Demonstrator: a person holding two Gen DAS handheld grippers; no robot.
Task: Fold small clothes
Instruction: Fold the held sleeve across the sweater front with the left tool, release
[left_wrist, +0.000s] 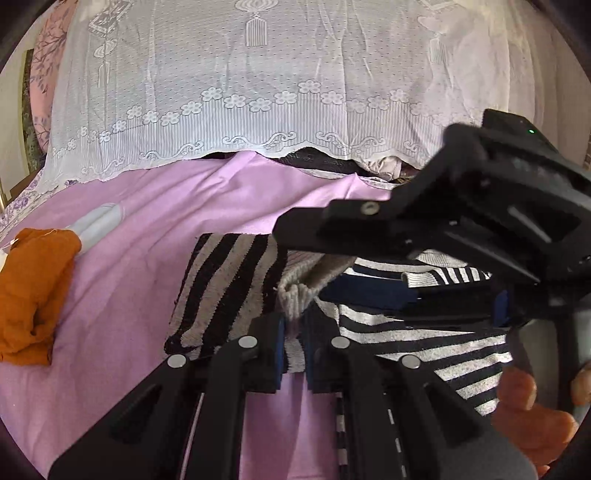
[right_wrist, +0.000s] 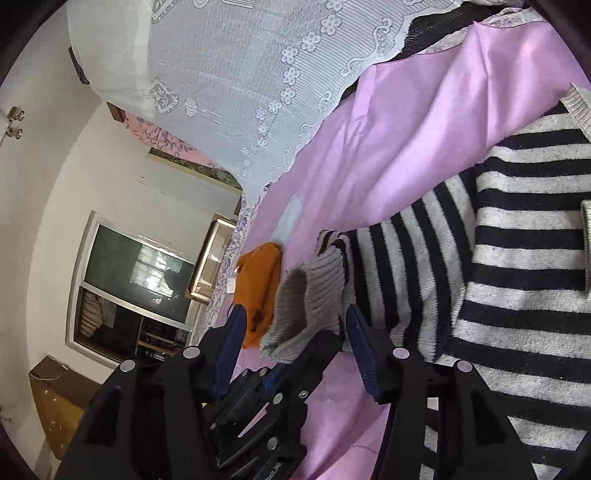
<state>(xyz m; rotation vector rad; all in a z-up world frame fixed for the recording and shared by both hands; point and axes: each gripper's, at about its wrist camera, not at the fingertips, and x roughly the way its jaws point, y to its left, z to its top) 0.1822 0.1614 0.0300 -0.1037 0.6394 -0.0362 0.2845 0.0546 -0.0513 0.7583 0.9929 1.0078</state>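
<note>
Seemingly early on, the striped sweater (right_wrist: 517, 258) lies mostly unfolded at right on the purple bedsheet (right_wrist: 406, 129), its ribbed cuff (left_wrist: 293, 295) pinched in the nearly closed left gripper (left_wrist: 294, 354), the right gripper (right_wrist: 295, 354) wide open around it.

A pink sheet (left_wrist: 155, 221) is covering the bed. Lying on it are the striped sweater (left_wrist: 229, 288) in the near middle, an orange garment (left_wrist: 33, 291) at the left, and white lace fabric (left_wrist: 258, 92) draping over the far side.
</note>
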